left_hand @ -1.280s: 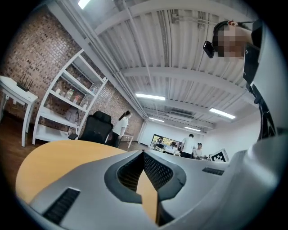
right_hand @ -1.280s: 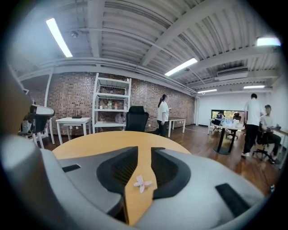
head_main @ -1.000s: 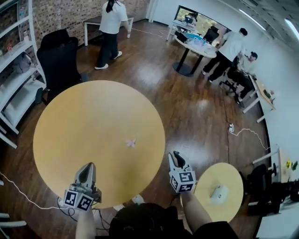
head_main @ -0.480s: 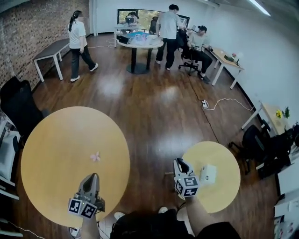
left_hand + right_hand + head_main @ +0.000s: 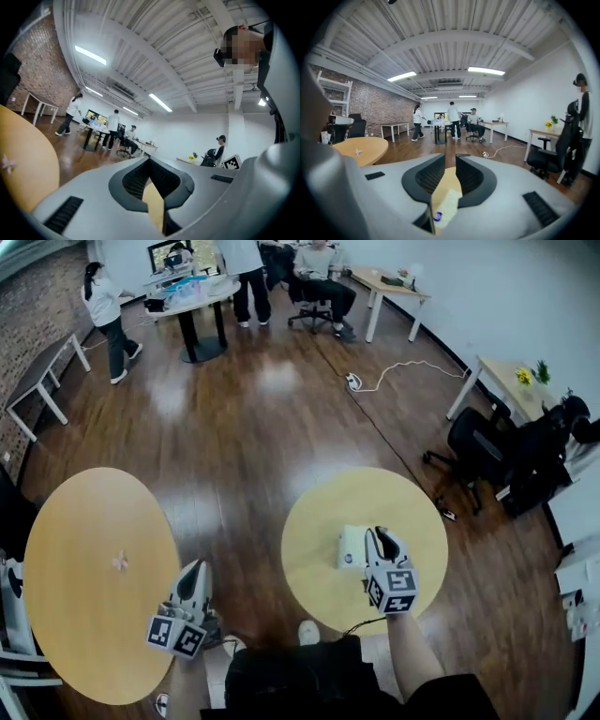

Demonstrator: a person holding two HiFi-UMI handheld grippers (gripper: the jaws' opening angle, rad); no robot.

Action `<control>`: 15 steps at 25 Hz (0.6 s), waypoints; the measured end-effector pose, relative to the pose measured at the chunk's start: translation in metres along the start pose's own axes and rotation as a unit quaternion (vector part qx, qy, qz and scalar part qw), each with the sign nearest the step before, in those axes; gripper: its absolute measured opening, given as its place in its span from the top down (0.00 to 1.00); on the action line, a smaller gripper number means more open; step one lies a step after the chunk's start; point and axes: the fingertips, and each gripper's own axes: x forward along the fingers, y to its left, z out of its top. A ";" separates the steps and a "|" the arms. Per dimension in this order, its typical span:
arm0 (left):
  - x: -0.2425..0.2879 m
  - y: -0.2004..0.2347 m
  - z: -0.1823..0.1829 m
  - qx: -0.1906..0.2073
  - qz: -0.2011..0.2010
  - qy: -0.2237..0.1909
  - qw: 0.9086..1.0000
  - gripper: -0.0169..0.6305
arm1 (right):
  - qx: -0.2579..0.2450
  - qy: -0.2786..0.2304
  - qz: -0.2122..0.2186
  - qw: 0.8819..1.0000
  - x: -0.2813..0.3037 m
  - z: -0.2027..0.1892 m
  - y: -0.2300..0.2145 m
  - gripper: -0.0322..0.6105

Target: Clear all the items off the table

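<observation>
Brown shiny wood floor (image 5: 281,427) fills the room, and some people stand far off at the back. Two round yellow benches stand on it, one big yellow round bench (image 5: 75,615) on the left and one smaller yellow round bench (image 5: 319,512) on the right.

One tiny pale pink thing (image 5: 120,562) lies on the big bench. It is too small to tell which way it points.

One white soft packet (image 5: 352,545) lies flat on the small bench. It has a little blue mark at the end near the person, and its long side runs away from the person.

Two tongs show. The left tongs (image 5: 194,573) are closed with nothing in them, just past the big bench's edge. The right tongs (image 5: 380,538) are just beside the packet, with a narrow gap that is opening a little and no grip on it.
</observation>
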 end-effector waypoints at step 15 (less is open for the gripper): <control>0.125 -0.081 -0.033 0.016 -0.169 0.041 0.985 0.97 | 0.071 0.075 -0.108 0.989 -0.052 -0.053 -0.095 0.46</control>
